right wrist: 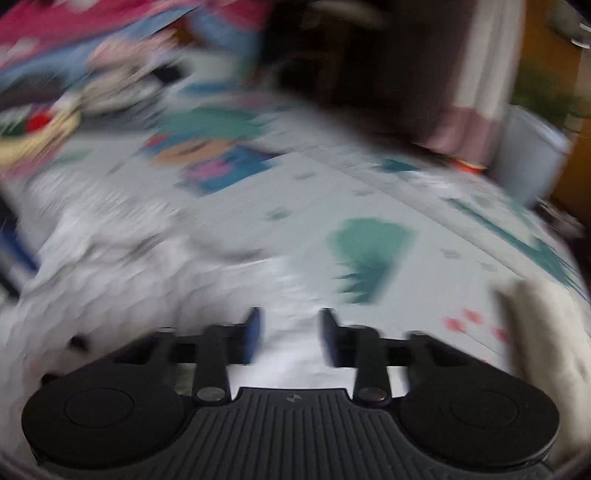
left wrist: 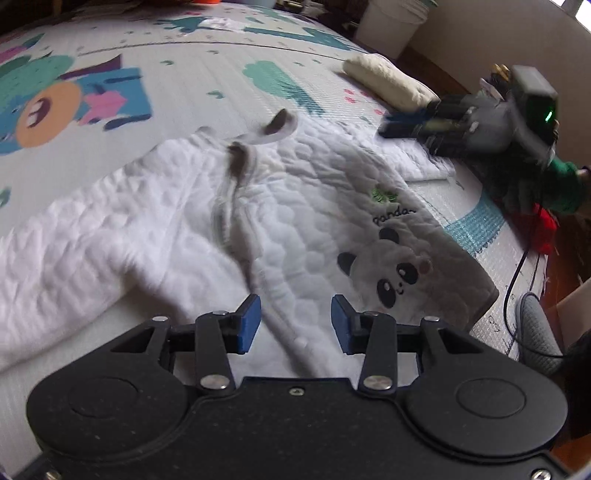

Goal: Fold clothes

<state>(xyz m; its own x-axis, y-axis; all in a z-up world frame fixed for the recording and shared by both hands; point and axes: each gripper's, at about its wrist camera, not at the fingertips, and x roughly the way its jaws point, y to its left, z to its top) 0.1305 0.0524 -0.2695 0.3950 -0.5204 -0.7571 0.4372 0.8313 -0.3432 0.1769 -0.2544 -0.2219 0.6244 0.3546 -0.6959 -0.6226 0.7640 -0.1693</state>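
Note:
A white quilted garment point(left wrist: 192, 229) with a panda face point(left wrist: 391, 273) and grey trim lies spread on the play mat point(left wrist: 184, 85). My left gripper point(left wrist: 295, 321) is open just above its near edge, blue pads apart with cloth showing between them. In the left wrist view my right gripper point(left wrist: 399, 127) hovers at the garment's far right edge; its jaws are blurred there. The right wrist view is motion-blurred: my right gripper point(right wrist: 289, 334) is open over the white garment point(right wrist: 110, 295), holding nothing.
A rolled cream cloth point(left wrist: 388, 83) lies on the mat at the back right, also showing in the right wrist view point(right wrist: 546, 332). A white bucket point(left wrist: 391, 26) stands beyond the mat. Black cables point(left wrist: 517, 273) and a grey slipper point(left wrist: 539, 332) lie at the right.

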